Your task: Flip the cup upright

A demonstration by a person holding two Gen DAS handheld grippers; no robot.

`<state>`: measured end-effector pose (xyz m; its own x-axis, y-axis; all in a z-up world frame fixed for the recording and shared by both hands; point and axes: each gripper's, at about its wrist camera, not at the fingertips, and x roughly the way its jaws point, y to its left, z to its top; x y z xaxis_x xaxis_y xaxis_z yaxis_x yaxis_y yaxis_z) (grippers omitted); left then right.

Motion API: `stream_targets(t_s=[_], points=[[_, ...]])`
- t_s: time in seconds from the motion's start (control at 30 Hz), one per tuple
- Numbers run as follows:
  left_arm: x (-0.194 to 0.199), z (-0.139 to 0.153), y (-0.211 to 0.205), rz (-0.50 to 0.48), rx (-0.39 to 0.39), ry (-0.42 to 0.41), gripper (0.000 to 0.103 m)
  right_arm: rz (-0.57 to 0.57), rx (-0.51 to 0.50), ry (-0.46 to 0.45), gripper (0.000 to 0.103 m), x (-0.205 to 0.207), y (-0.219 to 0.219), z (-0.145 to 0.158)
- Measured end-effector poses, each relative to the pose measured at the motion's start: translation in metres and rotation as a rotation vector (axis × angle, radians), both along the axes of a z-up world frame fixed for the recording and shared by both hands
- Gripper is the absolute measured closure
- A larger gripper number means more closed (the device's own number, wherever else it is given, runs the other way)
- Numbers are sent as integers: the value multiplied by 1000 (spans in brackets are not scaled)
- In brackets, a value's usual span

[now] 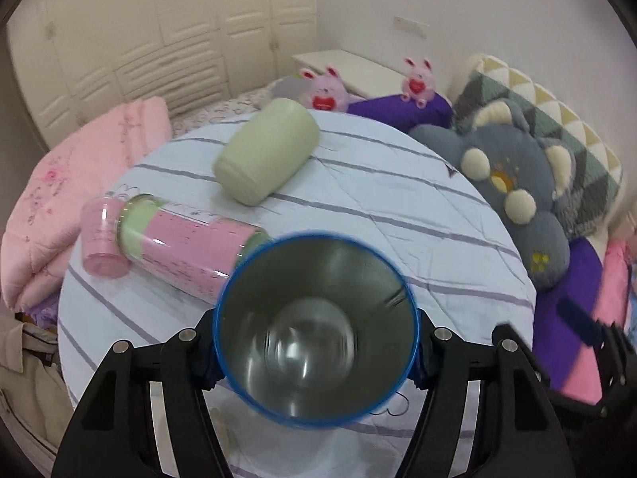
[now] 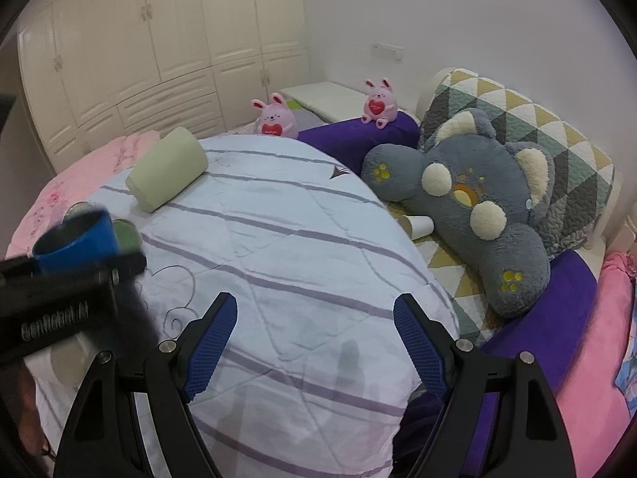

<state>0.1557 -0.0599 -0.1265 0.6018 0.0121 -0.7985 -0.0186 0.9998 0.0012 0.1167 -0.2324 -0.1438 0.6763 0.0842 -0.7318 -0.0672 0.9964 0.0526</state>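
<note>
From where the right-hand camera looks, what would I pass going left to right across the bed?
blue cup held by the left gripper → pale green cup lying on its side → white paper cup → grey plush toy

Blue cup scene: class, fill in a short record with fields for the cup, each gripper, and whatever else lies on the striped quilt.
Cup: blue cup, metal inside, mouth towards the left wrist camera
Left gripper: shut on blue cup, off the quilt
Right gripper: open, holding nothing, over the striped quilt
Also on quilt: green cup on its side; pink bottle on its side
</note>
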Motion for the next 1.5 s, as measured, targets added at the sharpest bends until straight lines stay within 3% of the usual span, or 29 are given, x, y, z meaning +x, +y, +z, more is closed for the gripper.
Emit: stream_targets(t_s=[0.1, 0.23, 0.47, 0.53, 0.6, 0.67, 0.83, 0.93, 1.03, 1.13, 1.4, 1.5], points=[[2, -4, 0, -5, -27, 5, 35, 35, 21, 21, 21, -2, 6, -5], [-1, -5, -2, -10, -8, 0, 36, 64, 24, 47, 21, -4, 16, -13], [2, -9, 5, 2, -37, 24, 36, 79, 12, 38, 21, -3, 25, -14], [1, -6, 10, -2, -75, 35, 30, 83, 10, 41, 21, -2, 25, -14], [-4, -2, 12, -21, -103, 58, 10, 88, 8, 48, 21, -3, 24, -15], [-16, 5, 12, -30, -74, 46, 3, 90, 9, 52, 21, -4, 22, -14], [-39, 16, 18, -8, -3, -4, 3, 165, 33, 49, 21, -14, 26, -8], [-46, 16, 27, 17, -23, 2, 3, 198, 21, 6, 21, -28, 34, -3], [-56, 13, 30, 14, -37, 7, 1, 120, -30, -14, 21, -34, 33, -4], [-71, 3, 19, -3, 1, 10, 0, 53, -30, -31, 21, -36, 19, -1], [-81, -29, -3, 0, 63, 23, 0, 24, -34, -54, 21, -39, -1, 2], [-81, -36, -14, -16, 141, 10, 0, 16, -32, -64, 21, -39, -5, 1]])
